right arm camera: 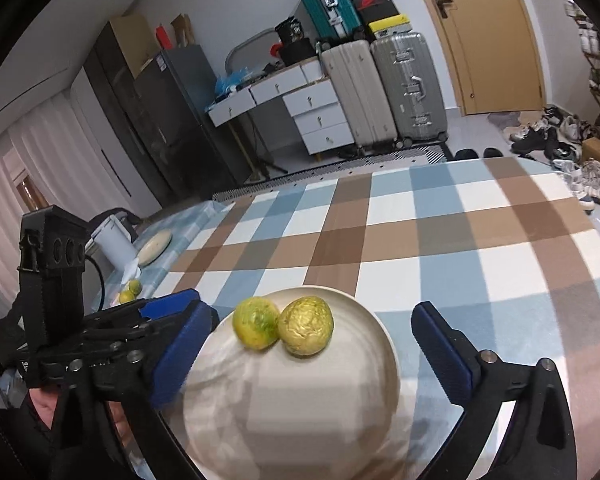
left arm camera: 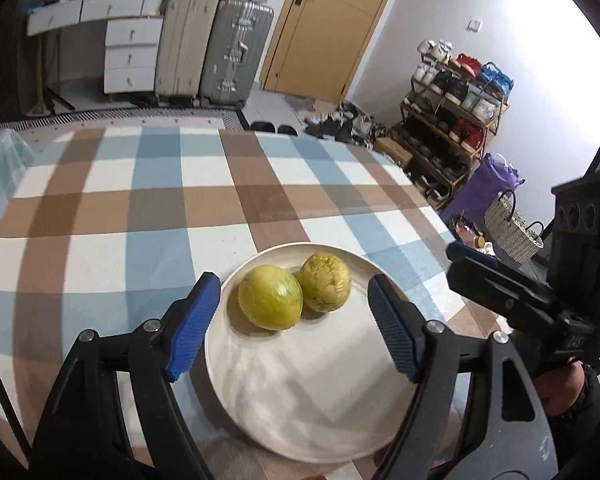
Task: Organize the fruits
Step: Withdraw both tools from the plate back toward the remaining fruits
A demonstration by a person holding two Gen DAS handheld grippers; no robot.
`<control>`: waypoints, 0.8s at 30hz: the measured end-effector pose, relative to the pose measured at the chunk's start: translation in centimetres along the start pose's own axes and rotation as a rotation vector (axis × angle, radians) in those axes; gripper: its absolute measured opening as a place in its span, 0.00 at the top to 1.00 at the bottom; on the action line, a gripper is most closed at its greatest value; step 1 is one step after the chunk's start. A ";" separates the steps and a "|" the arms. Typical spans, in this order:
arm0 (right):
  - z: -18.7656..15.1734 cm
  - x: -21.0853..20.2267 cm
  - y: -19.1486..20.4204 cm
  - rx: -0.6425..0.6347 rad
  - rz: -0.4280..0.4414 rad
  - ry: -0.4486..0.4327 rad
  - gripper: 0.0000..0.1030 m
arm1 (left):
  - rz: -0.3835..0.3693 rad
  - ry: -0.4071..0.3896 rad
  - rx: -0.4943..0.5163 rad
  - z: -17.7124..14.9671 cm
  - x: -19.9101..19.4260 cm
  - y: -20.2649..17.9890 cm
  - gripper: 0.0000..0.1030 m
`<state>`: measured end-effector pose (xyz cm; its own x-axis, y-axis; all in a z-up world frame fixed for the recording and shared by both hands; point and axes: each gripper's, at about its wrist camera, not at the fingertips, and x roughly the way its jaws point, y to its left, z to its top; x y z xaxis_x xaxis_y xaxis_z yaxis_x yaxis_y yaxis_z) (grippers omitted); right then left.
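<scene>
Two yellow-green fruits (left arm camera: 292,294) sit touching on the plate (left arm camera: 320,400), both the left gripper (left arm camera: 294,328) and right gripper (right arm camera: 312,344) spread empty, so more fruit (two lie far left) probably needs fetching.

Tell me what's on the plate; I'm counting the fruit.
Two yellow-green fruits sit touching on the white plate, one smooth, one wrinkled. Whatever lies under the plate is covered.

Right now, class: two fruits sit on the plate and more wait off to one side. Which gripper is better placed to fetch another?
Left, probably. Both grippers are open over the plate, but the spare fruits lie beyond the left gripper, across from the right gripper.
</scene>
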<state>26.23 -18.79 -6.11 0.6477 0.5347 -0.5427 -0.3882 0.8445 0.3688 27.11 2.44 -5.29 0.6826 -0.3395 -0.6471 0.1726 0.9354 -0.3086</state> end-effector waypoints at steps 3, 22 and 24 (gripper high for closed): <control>-0.7 -2.2 0.7 -0.004 -0.024 -0.032 0.00 | 0.030 -0.037 0.016 -0.7 -2.7 -1.2 0.21; -5.6 -14.0 6.5 -0.071 -0.059 -0.174 0.00 | 0.119 -0.166 0.082 -7.1 -15.9 -6.9 0.01; -6.3 -14.7 6.9 -0.071 -0.073 -0.176 0.00 | 0.128 -0.172 0.092 -7.8 -16.9 -7.3 0.01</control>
<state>9.91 -20.67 -0.30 0.7781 0.4644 -0.4230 -0.3773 0.8839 0.2764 8.78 0.57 2.41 0.8127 -0.2030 -0.5462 0.1354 0.9775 -0.1619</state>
